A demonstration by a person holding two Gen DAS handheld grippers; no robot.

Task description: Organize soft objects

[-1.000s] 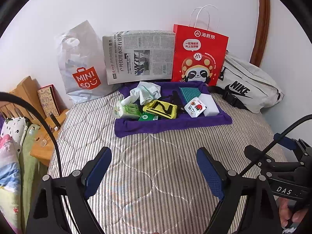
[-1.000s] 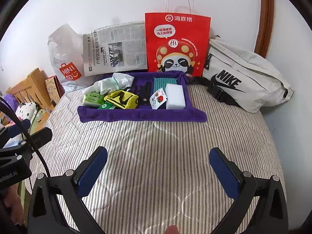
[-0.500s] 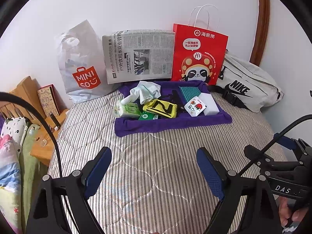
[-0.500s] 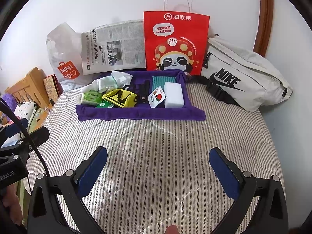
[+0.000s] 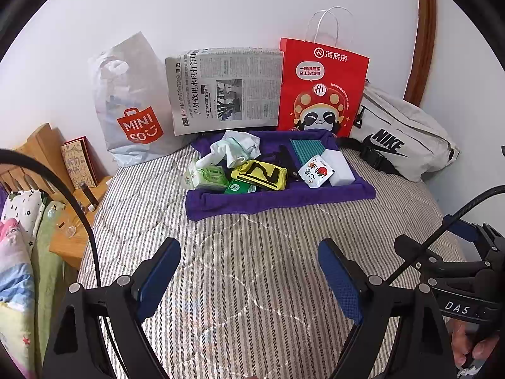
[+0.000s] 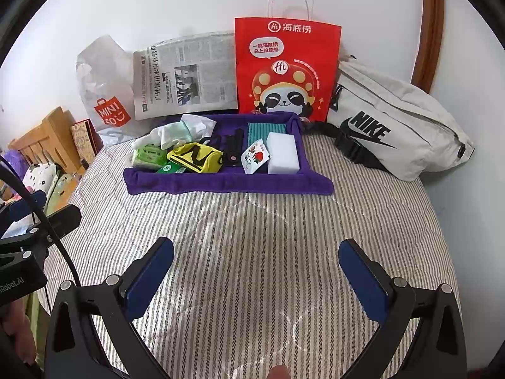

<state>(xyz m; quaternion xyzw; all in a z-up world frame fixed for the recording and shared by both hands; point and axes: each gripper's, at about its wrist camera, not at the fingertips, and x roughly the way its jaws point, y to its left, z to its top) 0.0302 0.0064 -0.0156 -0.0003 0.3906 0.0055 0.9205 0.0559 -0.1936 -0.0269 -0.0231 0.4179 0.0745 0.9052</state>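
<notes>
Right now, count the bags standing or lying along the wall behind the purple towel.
3: the white plastic Miniso bag at left, the red paper panda bag at middle, the cream fabric Nike waist bag at right. Others may be hidden.

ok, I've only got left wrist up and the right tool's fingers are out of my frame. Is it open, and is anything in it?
Observer: The right tool is open. There is nothing between its pads, only the striped quilt beyond them.
Operator: Is it close to the items?
Observer: No. In the right wrist view its tips sit well short of the near edge of the purple towel, with bare quilt between.
Operator: Anything blocking that lens?
Observer: A person's fingertip pokes in at the bottom edge. It covers none of the items.
</notes>
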